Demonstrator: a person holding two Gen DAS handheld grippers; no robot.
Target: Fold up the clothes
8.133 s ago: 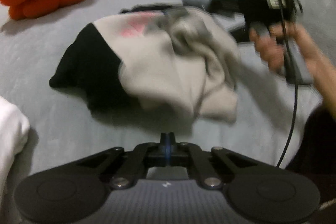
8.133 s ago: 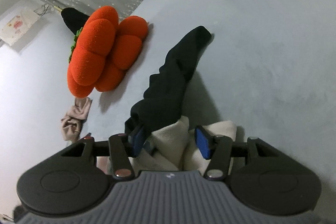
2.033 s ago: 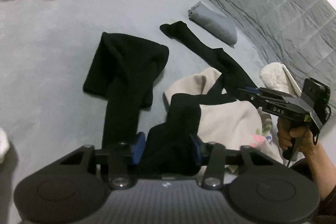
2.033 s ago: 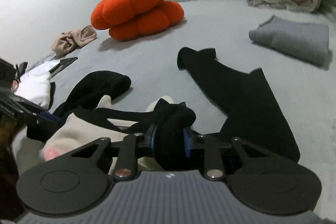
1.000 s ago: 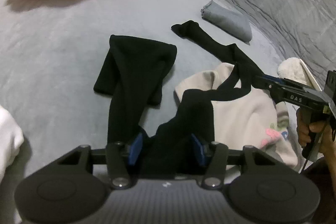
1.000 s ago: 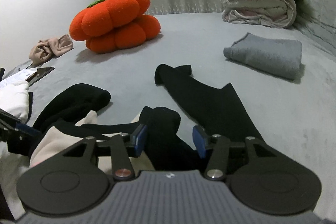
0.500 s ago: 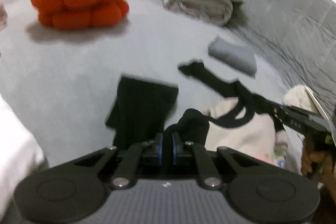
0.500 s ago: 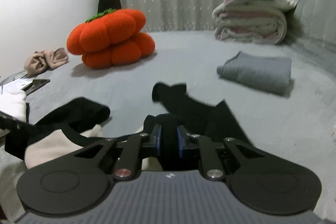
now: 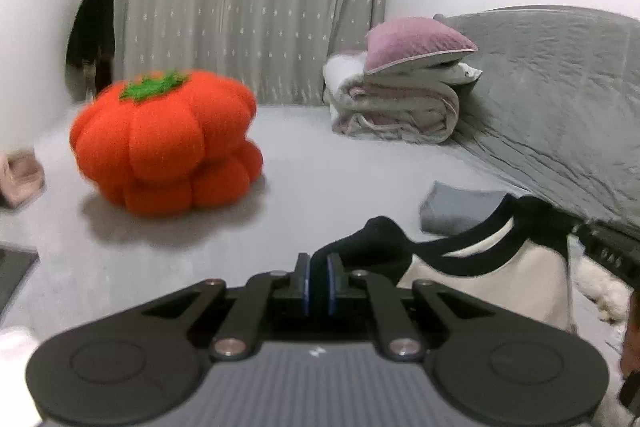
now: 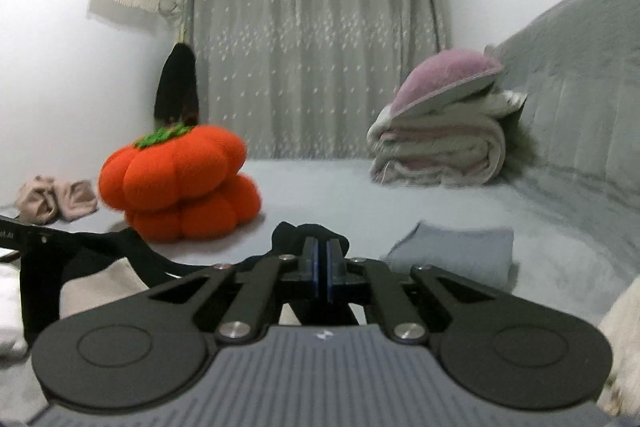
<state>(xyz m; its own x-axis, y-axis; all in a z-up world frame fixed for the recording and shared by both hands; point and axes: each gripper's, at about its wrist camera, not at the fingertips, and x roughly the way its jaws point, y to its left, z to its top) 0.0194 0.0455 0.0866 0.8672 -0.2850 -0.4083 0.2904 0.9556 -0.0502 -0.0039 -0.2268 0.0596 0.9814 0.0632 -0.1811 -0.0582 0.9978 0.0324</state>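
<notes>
In my left wrist view, the left hand-held gripper [image 9: 316,277] sits at lower centre of the frame, its blue pads nearly together and pinched on a fold of the black-and-cream garment [image 9: 480,267]. The black fabric bunches just above and to the right of the pads, and the cream body with its black collar band hangs off toward the lower right, where the tip of the other tool shows at the frame edge.

In my right wrist view, the right hand-held gripper [image 10: 322,259] is clamped all the way down on black cloth of the same garment [image 10: 100,279], which pokes up just behind the pads and stretches away to the lower left.

Behind it, on the grey bed [image 10: 328,195], I see an orange pumpkin cushion [image 10: 176,179] at centre left and a folded grey cloth [image 10: 456,251] at right of centre.
</notes>
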